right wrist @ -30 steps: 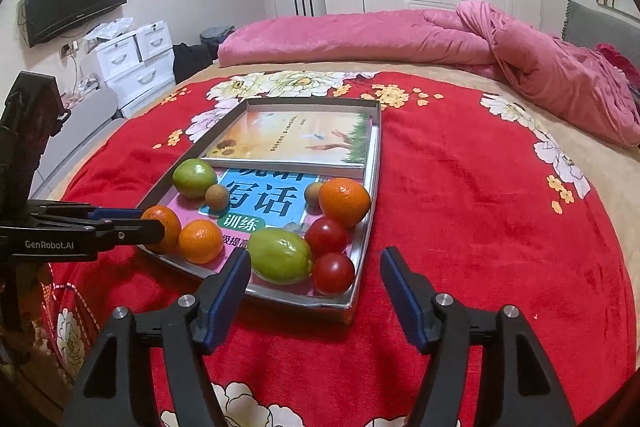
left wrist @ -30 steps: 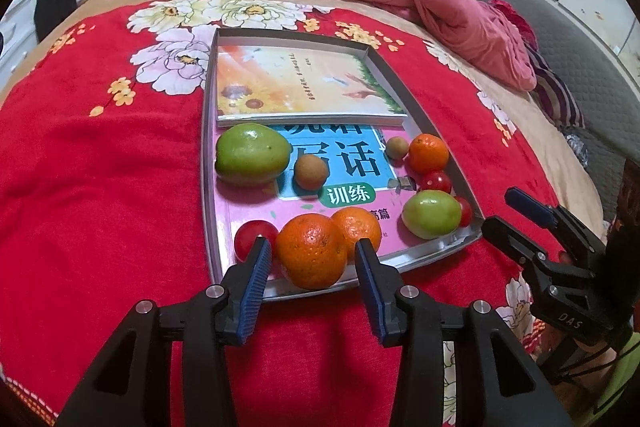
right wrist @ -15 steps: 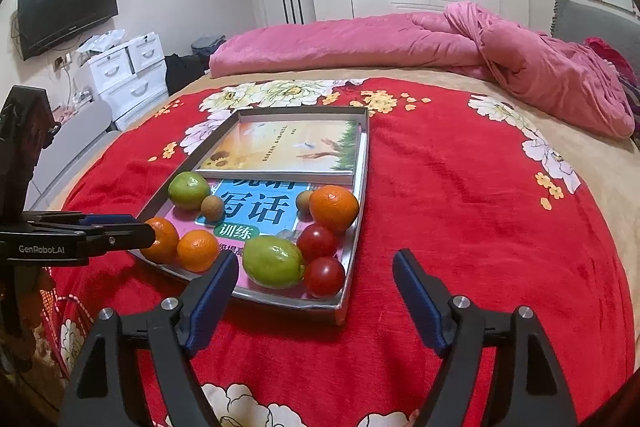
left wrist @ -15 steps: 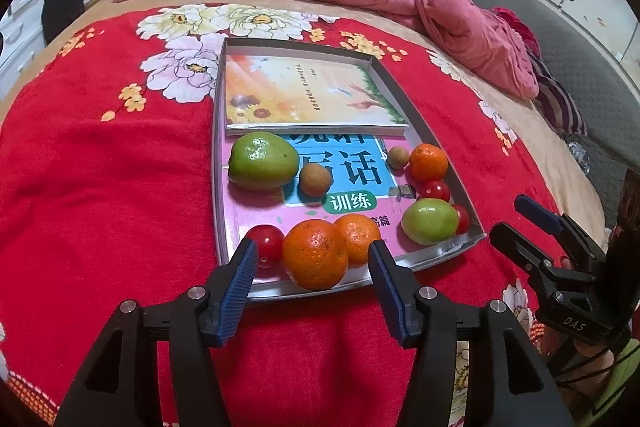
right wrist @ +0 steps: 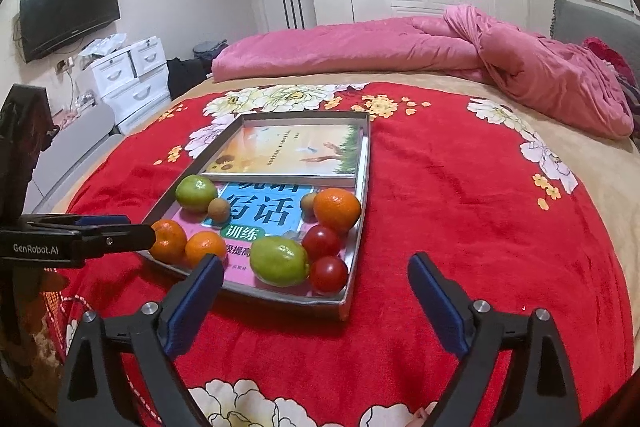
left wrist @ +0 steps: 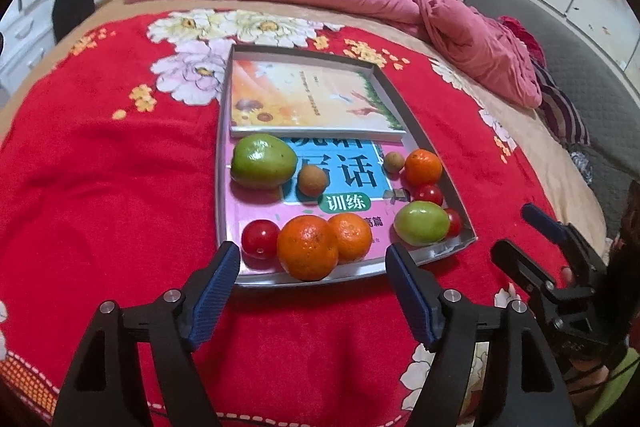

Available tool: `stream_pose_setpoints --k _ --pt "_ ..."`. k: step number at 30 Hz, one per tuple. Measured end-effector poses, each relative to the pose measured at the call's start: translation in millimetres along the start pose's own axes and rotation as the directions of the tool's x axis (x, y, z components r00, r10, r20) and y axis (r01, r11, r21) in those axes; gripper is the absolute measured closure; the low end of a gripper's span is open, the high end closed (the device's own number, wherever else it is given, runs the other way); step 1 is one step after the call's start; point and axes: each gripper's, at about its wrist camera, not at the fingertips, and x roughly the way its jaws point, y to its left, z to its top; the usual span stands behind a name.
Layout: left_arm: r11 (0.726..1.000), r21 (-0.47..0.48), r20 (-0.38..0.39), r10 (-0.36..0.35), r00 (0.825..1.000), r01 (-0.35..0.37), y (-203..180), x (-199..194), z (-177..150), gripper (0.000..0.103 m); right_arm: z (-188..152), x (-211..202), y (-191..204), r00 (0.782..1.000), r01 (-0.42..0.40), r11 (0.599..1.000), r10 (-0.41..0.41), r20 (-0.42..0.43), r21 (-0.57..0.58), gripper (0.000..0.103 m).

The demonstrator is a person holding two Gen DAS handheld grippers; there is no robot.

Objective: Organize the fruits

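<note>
A shallow metal tray (left wrist: 222, 163) (right wrist: 359, 211) lies on the red floral blanket with two books in it. Fruit sits on the nearer book: a big orange (left wrist: 307, 247) (right wrist: 168, 241), a smaller orange (left wrist: 351, 237) (right wrist: 205, 247), a third orange (left wrist: 423, 167) (right wrist: 337, 209), two green fruits (left wrist: 264, 161) (right wrist: 279, 260), red tomatoes (left wrist: 260, 238) (right wrist: 329, 274) and small brown fruits (left wrist: 313, 179). My left gripper (left wrist: 312, 269) hovers just short of the tray's near edge, jaws opening, nothing between them. My right gripper (right wrist: 316, 281) is at the tray's near corner, jaws opening and empty.
A rolled pink quilt (right wrist: 400, 47) lies across the far side of the bed. A white drawer unit (right wrist: 128, 79) and a wall television (right wrist: 68, 13) stand at the left. The grey headboard (left wrist: 580, 67) runs along the right.
Both grippers' jaws have spread wider. The left gripper has drawn back slightly from the big orange, which no longer sits between its fingers.
</note>
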Motion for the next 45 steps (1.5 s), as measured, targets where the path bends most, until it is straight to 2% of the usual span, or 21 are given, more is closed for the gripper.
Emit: stream_pose_setpoints --k 3,6,16,21,25,32,45 --pt "1.000 0.007 0.037 0.003 0.999 -0.004 -3.3 -12.1 -0.6 0.026 0.6 -8.9 4.5 1.000 0.013 1.000 -0.012 0.021 -0.015 0.001" --pt "1.000 -0.008 0.057 0.000 0.998 0.000 -5.7 -23.3 -5.1 0.026 0.7 -18.1 5.4 0.999 0.022 1.000 -0.022 0.029 0.005 0.001" --pt "1.000 -0.017 0.029 0.013 0.999 -0.013 -25.6 -39.7 -38.1 0.026 3.7 -59.7 13.5 0.996 -0.026 0.995 0.019 0.082 0.091 0.001" --pt "1.000 -0.016 0.004 0.012 1.000 -0.012 -29.9 -45.0 -52.1 0.026 -5.9 -78.4 20.6 0.997 -0.037 0.993 0.029 0.069 0.113 0.001" --pt "0.999 -0.033 -0.019 0.017 1.000 -0.018 -27.7 -47.8 -64.9 0.026 -21.6 -87.5 28.5 1.000 -0.024 0.992 0.022 0.021 0.121 0.001" --pt "0.998 -0.040 -0.036 0.045 0.998 -0.046 -23.3 -49.8 -81.4 0.026 -35.4 -82.6 45.7 1.000 -0.012 0.998 0.013 -0.012 0.057 0.001" --pt "0.998 -0.030 -0.014 0.057 0.998 -0.057 -22.1 -48.0 -83.7 0.026 -42.3 -71.7 42.4 1.000 0.020 0.999 -0.019 -0.011 0.049 0.001"
